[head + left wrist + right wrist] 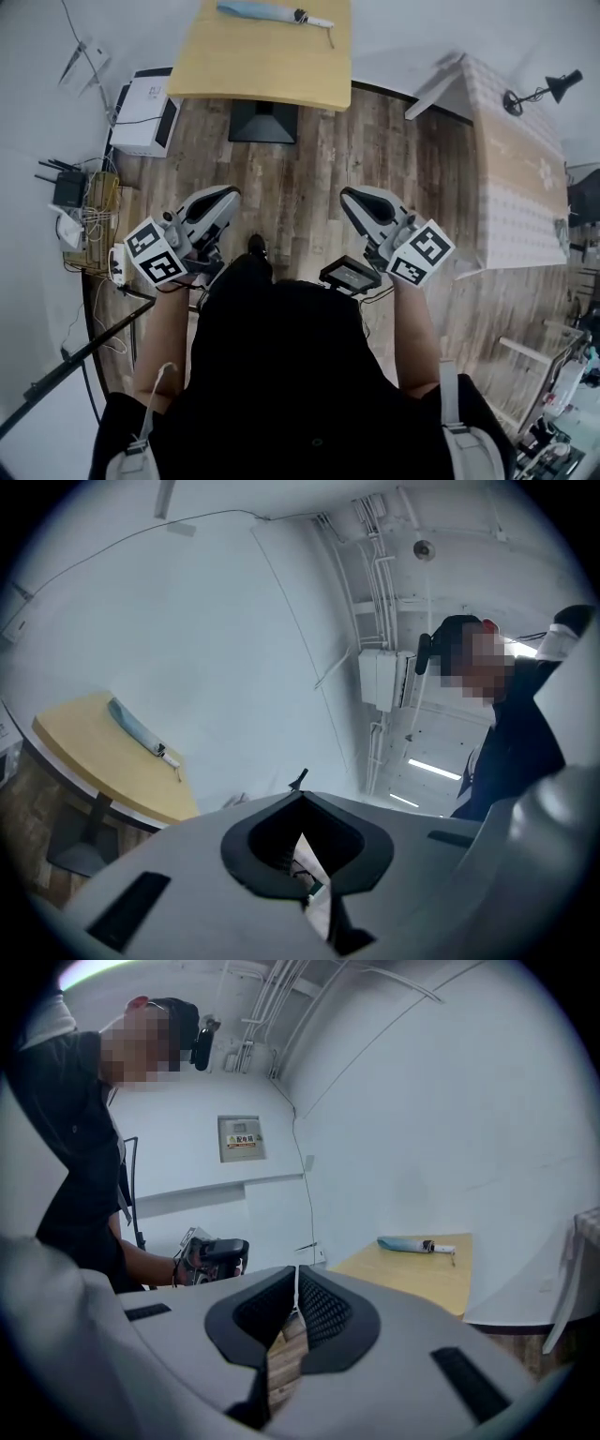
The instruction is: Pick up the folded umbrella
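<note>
The folded umbrella (272, 12), pale blue with a black and white handle end, lies on the yellow table (272, 70) at the top of the head view. It also shows far off in the left gripper view, umbrella (139, 728), and in the right gripper view, umbrella (405, 1244). My left gripper (225, 199) and right gripper (352, 200) are held over the wooden floor, well short of the table. The left gripper (302, 799) has its jaws together with nothing between them. The right gripper (296, 1271) is likewise shut and empty.
A dark table base (263, 122) stands under the yellow top. A white box (145, 117) and a tangle of cables and devices (80, 211) sit at the left wall. A cloth-covered table (520, 178) with a black desk lamp (548, 89) stands at the right.
</note>
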A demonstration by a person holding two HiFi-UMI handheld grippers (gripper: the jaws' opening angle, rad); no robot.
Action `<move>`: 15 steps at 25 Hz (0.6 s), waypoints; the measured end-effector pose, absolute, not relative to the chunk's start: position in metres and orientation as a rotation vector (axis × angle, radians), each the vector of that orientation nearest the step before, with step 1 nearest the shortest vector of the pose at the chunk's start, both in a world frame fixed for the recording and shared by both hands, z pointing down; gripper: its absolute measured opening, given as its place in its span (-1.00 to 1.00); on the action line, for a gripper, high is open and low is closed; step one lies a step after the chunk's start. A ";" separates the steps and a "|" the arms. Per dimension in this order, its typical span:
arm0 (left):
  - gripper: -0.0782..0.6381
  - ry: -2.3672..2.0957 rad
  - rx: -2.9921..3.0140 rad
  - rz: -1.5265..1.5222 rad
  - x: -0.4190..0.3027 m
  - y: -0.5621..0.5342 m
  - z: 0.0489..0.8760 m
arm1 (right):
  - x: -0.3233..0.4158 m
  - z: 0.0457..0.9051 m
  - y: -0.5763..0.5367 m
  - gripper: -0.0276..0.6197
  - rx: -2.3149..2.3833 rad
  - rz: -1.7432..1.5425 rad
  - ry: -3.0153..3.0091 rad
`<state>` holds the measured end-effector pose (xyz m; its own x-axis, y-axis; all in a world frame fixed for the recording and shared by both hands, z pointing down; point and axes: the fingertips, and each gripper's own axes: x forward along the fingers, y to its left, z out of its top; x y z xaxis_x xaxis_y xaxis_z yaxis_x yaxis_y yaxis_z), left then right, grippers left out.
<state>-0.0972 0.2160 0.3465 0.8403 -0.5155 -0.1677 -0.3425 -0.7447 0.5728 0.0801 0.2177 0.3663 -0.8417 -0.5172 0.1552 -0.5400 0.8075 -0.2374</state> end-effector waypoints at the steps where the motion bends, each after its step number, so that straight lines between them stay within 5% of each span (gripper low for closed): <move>1: -0.76 -0.616 2.480 -0.438 -0.102 0.205 0.345 | 0.078 0.364 0.208 -0.84 0.866 0.413 -2.895; 15: -0.76 -0.485 2.443 -0.373 -0.118 0.101 0.378 | 0.053 0.370 0.114 -0.84 0.969 0.442 -2.821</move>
<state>-0.1178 0.1010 0.3784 0.8931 -0.4248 -0.1481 -0.2520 -0.7451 0.6174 0.0526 0.1136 0.3702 -0.7866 -0.5802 0.2114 -0.6170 0.7516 -0.2331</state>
